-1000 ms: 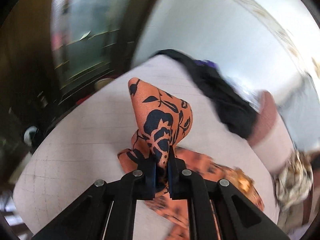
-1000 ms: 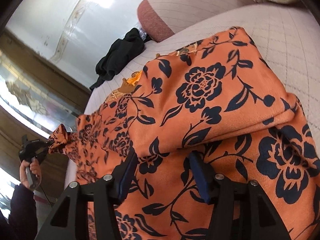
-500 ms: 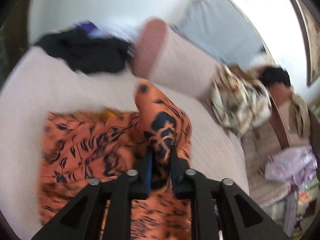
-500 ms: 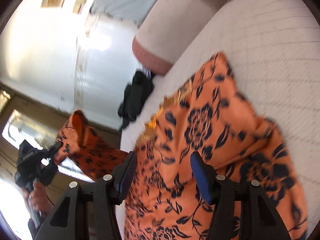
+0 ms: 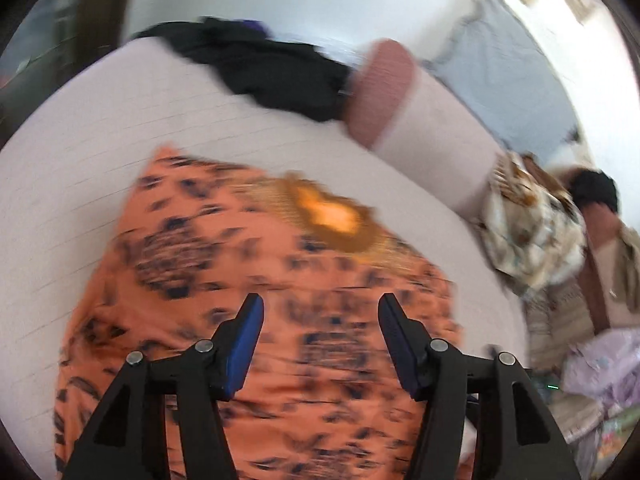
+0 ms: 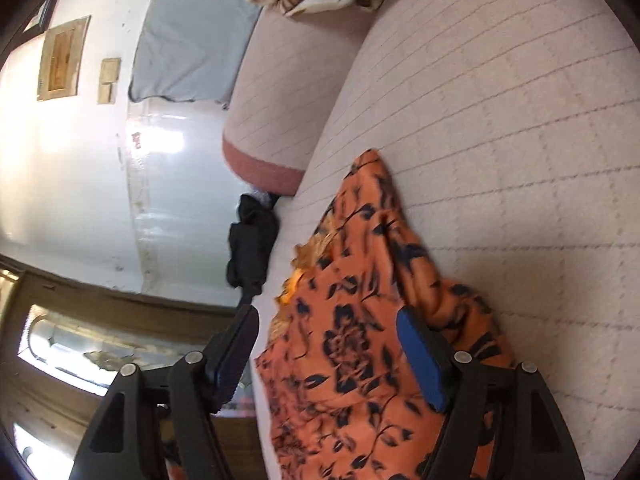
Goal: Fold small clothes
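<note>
Left tool (image 5: 320,332) is wide open and holds nothing; its blue pads are above the orange cloth (image 5: 256,300) at lower centre of frame. Right tool (image 6: 328,344) is wide open too, w/ the same cloth (image 6: 360,360) between its fingers, no grip. Cloth is orange w/ dark flower print, spread and wrinkled on the pale bed (image 6: 500,140). A black garment (image 5: 272,72) lies at upper centre, apart.

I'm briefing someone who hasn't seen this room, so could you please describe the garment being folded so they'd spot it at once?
Start at the pale quilted bed. The orange garment lies spread on it, in front of both open grippers. Its dark navy flower print and gold embroidered patch set it apart from the plain black clothes bunched by the bolster.
</note>
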`<state>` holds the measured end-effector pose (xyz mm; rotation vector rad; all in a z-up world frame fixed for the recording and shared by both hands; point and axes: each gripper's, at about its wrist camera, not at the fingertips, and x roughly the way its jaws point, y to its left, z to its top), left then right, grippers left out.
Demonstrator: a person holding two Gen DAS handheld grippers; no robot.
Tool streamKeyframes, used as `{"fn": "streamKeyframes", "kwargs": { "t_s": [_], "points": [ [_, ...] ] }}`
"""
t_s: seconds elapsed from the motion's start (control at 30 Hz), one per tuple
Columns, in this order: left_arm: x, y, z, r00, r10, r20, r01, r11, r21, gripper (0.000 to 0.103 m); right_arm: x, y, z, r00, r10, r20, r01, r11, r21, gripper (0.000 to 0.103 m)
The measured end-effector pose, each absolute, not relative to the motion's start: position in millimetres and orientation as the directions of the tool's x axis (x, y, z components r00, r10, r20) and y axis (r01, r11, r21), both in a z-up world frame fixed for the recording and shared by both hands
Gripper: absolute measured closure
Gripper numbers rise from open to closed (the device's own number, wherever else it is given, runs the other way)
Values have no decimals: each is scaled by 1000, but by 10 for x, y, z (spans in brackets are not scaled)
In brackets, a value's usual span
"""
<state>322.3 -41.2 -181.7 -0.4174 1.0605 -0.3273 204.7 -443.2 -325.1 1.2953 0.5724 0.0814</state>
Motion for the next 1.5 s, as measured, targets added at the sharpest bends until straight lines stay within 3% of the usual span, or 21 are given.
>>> {"fn": "streamKeyframes", "kwargs": {
  "t_s": [0.07,0.2,0.33,0.53,0.63,0.73,0.8,0.83,0.9,1.07,1.2,1.3,1.37,1.43,1.5],
  "points": [
    [3127,-158,-1970,496,-399,-771,-10,886,-464,43,2039,-4453,-3251,865,346,-364,263,305,915,29],
    [3068,122,-2156,534,-271,-801,-84,925,-369,43,1997,-4398,-3050,891,325,-317,178,392,902,39],
    [3257,166,-2110,549,-223,-805,-77,946,-315,43,2110,-4119,-2988,854,361,-374,154,511,845,40],
    [3557,5,-2447,479,-167,-862,-69,972,-226,43,2264,-4078,-3315,779,363,-511,290,513,808,43],
    [3554,19,-2683,465,-136,-875,-73,979,-191,45,2297,-4155,-3378,779,378,-500,297,480,825,43],
    [3540,-27,-2646,503,-29,-864,-37,998,-56,48,2311,-4182,-3285,786,317,-530,301,553,777,44],
    [3627,101,-2696,478,79,-875,-106,994,32,47,2391,-4189,-3239,786,275,-554,309,602,736,43],
    [3679,225,-2735,459,48,-887,-126,992,-12,40,2464,-4188,-3218,782,250,-572,316,631,708,43],
    [3727,404,-2739,433,-28,-901,-139,985,-98,39,2754,-4216,-3200,741,195,-643,318,741,592,43],
    [3489,316,-2473,497,86,-864,-119,992,30,39,2923,-4364,-3107,708,184,-682,328,769,549,43],
    [3135,3,-2194,582,6,-813,-71,997,-43,39,2797,-4353,-2960,766,154,-624,303,770,562,41],
    [2979,-329,-2121,596,-60,-801,5,997,-72,38,2757,-4127,-2789,805,214,-553,197,783,590,41],
    [2968,-528,-2173,584,-103,-805,61,995,-83,37,2782,-3911,-2708,806,242,-540,142,807,574,44],
    [2959,-645,-2325,559,-78,-826,72,996,-45,36,2824,-3635,-2674,789,268,-553,79,848,524,67],
    [3017,-632,-2497,516,-57,-855,53,998,-35,36,2889,-3445,-2686,772,270,-576,52,876,480,69]
  ]
}}
